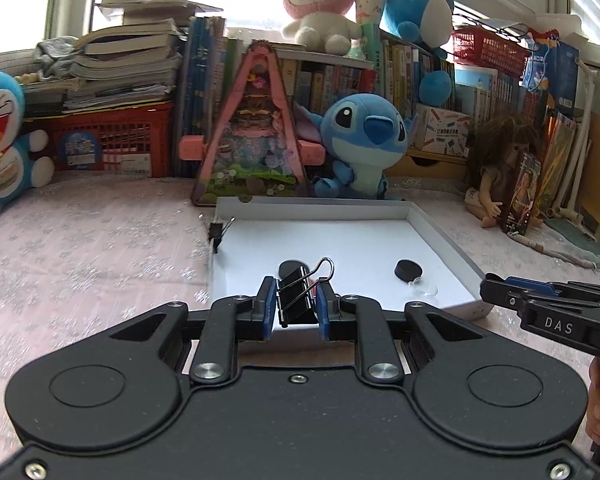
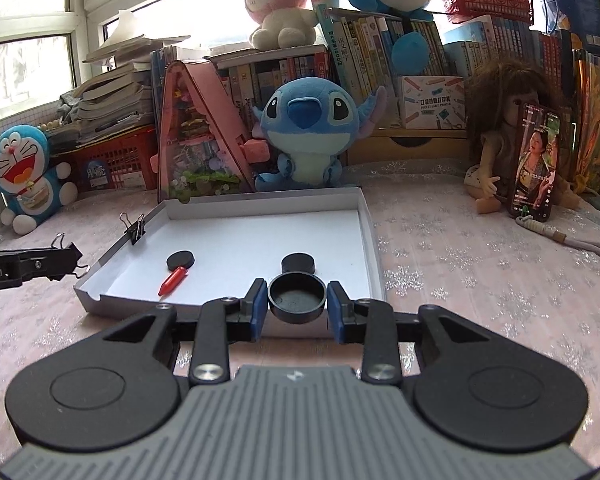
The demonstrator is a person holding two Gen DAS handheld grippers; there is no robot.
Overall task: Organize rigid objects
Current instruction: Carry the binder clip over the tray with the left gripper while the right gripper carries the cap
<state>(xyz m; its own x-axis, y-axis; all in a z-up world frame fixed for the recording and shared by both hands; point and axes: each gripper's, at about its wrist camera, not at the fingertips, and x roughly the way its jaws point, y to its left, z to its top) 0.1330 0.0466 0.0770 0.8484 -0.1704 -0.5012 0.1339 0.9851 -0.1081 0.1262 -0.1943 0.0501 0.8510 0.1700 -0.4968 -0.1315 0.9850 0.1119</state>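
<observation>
My left gripper point(image 1: 296, 306) is shut on a black binder clip point(image 1: 296, 296), held over the near edge of the white shallow box point(image 1: 440, 236). My right gripper point(image 2: 297, 304) is shut on a round black cap point(image 2: 297, 298), open side up, at the box's point(image 2: 370, 236) near edge. Inside the box lie a flat black disc point(image 2: 181, 260), a second black cap point(image 2: 298, 263) and a red pen-like piece point(image 2: 173, 280). Another binder clip point(image 2: 134, 229) is clipped on the box's left wall. The left gripper also shows in the right wrist view point(image 2: 70, 262), beside the box's left corner.
Stitch plush point(image 2: 308, 128), a pink triangular toy house point(image 2: 196, 132) and a Doraemon plush point(image 2: 28, 176) stand behind the box. A doll with a phone point(image 2: 534, 160) leaning on it sits at the right. Books and red baskets line the back. A lace cloth point(image 2: 460, 280) covers the table.
</observation>
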